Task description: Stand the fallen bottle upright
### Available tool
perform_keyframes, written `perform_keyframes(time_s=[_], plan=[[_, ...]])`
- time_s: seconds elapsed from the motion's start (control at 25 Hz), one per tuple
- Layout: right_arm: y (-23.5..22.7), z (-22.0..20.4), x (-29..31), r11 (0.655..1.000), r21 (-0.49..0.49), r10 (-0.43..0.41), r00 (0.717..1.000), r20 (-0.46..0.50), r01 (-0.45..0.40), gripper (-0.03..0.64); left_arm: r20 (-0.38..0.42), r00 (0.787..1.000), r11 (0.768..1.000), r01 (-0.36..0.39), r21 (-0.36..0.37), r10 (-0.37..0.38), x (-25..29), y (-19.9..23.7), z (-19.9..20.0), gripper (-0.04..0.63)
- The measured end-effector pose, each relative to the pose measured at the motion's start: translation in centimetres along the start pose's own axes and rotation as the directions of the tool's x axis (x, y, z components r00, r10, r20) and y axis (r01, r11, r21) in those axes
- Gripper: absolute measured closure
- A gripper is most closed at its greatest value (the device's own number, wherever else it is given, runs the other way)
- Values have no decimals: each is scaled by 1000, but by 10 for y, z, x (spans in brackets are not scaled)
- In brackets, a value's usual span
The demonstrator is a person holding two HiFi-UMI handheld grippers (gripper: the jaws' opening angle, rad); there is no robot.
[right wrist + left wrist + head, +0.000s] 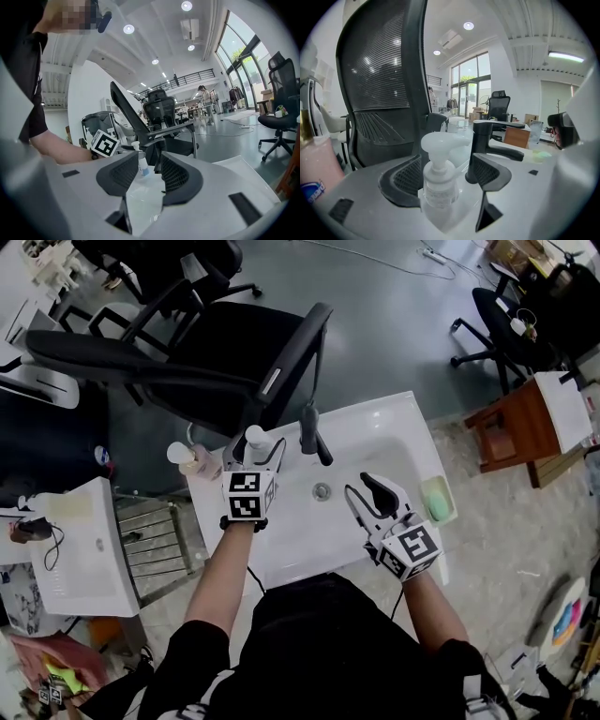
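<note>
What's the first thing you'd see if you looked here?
The clear pump bottle stands upright on the far left rim of the white sink, between the open jaws of the left gripper. The black faucet rises beside it. The right gripper hovers open over the basin's right side.

Head view stares steeply down at the sink (380,442); both gripper views sit low, close, facing the black chair (379,93).

clear bottle (438,187) with a white pump head; stands upright on the white sink (403,418) ledge, just left of the black faucet (485,140); spout turned toward the faucet
</note>
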State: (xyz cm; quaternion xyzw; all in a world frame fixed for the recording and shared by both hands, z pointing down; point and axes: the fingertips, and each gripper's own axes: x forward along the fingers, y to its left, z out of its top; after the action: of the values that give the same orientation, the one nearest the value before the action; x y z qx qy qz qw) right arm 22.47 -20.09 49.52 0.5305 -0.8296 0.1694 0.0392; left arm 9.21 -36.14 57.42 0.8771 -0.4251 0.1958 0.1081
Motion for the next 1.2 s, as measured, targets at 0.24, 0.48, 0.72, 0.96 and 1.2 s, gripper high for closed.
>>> perform_keyframes(time_s=[0.24, 0.48, 0.72, 0.96, 1.2], plan=[[1, 3, -13, 1000, -2, 3, 999, 37, -3, 453, 3, 999, 999, -41, -18, 41, -28, -8, -6, 253], [-2, 8, -33, 999, -12, 46, 997, 62, -46, 453, 11, 994, 994, -105, -39, 105, -66, -19, -11, 253], [1, 15, -54, 994, -46, 106, 993, 61, -103, 453, 54, 985, 984, -159, -85, 164, -108, -32, -4, 253], [7, 22, -70, 978, -107, 186, 980, 64, -179, 453, 151, 963, 969, -203, -141, 224, -151, -46, 13, 255], [3, 21, -89, 965, -126, 239, 968, 74, -229, 453, 248, 928, 955, -238, -175, 277, -205, -74, 22, 384]])
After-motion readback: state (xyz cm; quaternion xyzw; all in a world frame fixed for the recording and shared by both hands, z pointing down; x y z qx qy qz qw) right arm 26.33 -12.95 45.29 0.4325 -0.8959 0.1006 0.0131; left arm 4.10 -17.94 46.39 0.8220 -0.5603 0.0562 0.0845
